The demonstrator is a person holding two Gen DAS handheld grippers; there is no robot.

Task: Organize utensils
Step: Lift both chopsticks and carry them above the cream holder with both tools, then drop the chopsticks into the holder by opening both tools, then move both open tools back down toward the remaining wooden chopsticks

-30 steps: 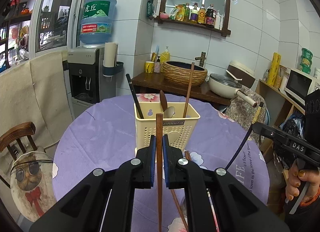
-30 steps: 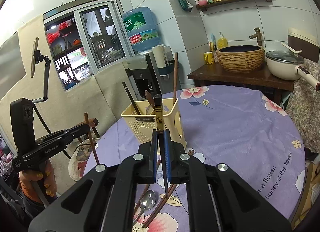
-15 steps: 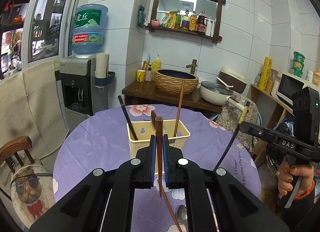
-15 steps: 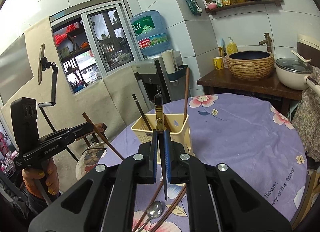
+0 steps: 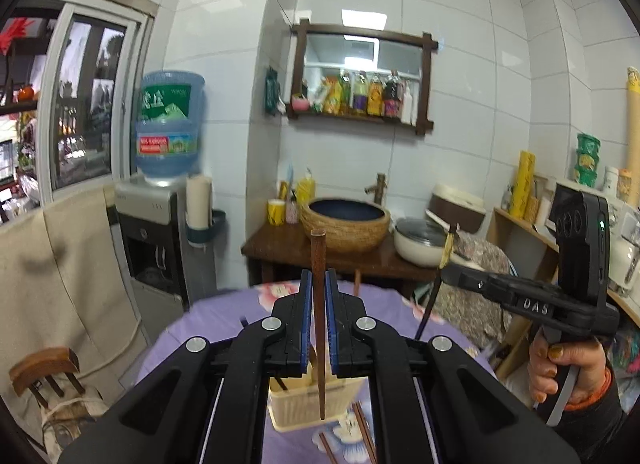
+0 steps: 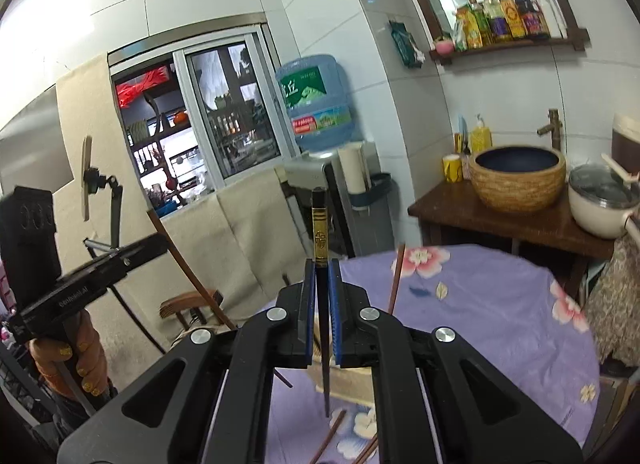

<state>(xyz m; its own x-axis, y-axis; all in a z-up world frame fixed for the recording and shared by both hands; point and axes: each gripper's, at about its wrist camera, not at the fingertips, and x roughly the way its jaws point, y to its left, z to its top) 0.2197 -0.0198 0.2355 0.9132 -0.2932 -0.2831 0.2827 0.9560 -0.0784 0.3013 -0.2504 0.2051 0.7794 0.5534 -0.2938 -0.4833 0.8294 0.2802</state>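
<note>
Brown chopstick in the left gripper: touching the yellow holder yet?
Cannot tell. In the left wrist view the brown chopstick tip overlaps the yellow holder, but the left gripper hides the rim, so contact is unclear.

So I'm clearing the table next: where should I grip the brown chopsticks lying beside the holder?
Take the brown chopsticks mid-shaft from above, jaws across their width. They lie flat on the tablecloth beside the cream holder, so the thin shafts offer only their sides.

You're in a home kitchen: white tiled walls, a shelf of sauce bottles (image 5: 362,97), a water dispenser (image 5: 154,223), a basin (image 6: 518,175) and a pot (image 5: 420,244).
</note>
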